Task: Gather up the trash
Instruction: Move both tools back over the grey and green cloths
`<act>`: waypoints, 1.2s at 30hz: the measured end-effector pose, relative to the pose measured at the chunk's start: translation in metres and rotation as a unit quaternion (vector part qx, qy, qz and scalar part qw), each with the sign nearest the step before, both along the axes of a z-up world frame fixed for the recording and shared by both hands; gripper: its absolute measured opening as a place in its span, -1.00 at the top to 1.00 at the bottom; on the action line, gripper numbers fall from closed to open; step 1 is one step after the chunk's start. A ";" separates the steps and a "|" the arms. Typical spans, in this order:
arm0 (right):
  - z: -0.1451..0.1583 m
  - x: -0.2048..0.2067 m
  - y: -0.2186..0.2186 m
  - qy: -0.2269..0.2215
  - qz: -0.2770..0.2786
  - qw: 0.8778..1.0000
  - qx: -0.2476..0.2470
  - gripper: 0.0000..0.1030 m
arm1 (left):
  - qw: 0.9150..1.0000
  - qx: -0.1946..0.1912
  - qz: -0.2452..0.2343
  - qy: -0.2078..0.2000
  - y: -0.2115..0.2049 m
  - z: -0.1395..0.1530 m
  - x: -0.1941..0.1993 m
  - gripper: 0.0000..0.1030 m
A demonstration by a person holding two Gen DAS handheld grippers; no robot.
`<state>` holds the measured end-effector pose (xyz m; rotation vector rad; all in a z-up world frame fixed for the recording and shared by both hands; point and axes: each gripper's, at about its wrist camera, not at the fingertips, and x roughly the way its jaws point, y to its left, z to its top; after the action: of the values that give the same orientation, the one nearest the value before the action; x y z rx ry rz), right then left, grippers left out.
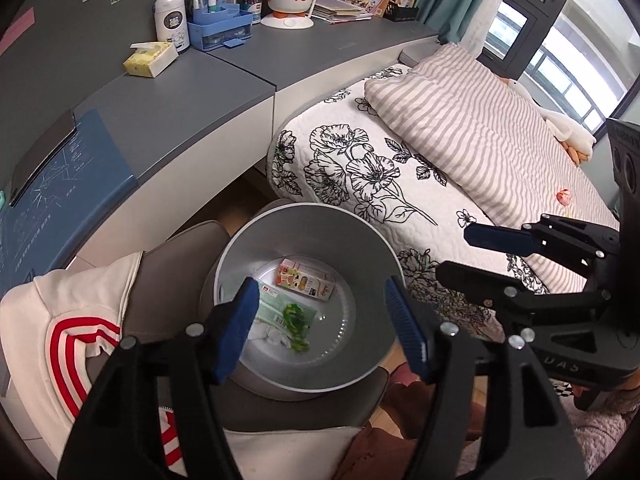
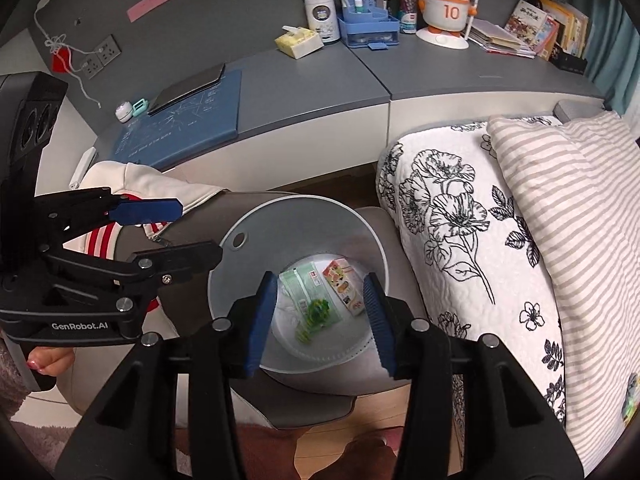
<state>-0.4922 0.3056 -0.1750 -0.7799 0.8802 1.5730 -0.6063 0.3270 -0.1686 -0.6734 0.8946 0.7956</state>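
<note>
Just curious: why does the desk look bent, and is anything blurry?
Both wrist views are fisheye, so the desk edge bows and corners go black. Left view: window glares. Right view: green wrapper in the bin is smeared.

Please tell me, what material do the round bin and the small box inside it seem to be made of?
The round bin looks like smooth grey plastic or painted metal: its wall has an even matt sheen, so this stays open. The small box seems to be printed cardboard, with sharp folded edges and coloured pictures.

grey wall (image 2: 224, 12), long grey desk (image 1: 192, 96), floral-quilted bed (image 1: 400, 168), daylit window (image 1: 560, 36), wooden floor (image 2: 320, 432)
</note>
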 end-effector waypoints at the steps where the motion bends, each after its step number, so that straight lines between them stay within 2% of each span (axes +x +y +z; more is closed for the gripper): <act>1: 0.000 0.002 -0.001 0.000 -0.005 1.000 0.000 0.16 | 1.000 0.000 -0.003 0.000 0.000 0.001 0.003 -0.29; 9: 0.002 0.043 -0.027 -0.002 -0.078 0.997 0.006 0.16 | 0.998 0.008 -0.060 0.010 -0.005 0.003 0.041 -0.31; 16: 0.006 0.121 -0.077 -0.004 -0.182 0.983 0.018 0.16 | 0.990 0.020 -0.141 0.019 -0.021 0.008 0.114 -0.31; 20: 0.009 0.185 -0.120 -0.011 -0.246 0.969 0.029 0.16 | 0.982 0.030 -0.184 0.019 -0.040 0.013 0.171 -0.31; 25: 0.015 0.272 -0.182 -0.020 -0.318 0.947 0.037 0.16 | 0.970 0.033 -0.239 0.013 -0.075 0.018 0.263 -0.31; 32: 0.023 0.400 -0.282 -0.042 -0.411 0.910 0.040 0.16 | 0.947 0.032 -0.320 0.005 -0.145 0.022 0.413 -0.31; 36: 0.019 0.457 -0.332 -0.045 -0.453 0.890 0.032 0.16 | 0.934 0.023 -0.356 -0.002 -0.182 0.018 0.485 -0.31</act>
<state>-0.0353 -0.0263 -0.1563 -0.2919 0.9248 0.7204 -0.1209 0.1449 -0.1502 -0.2654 1.0199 0.1617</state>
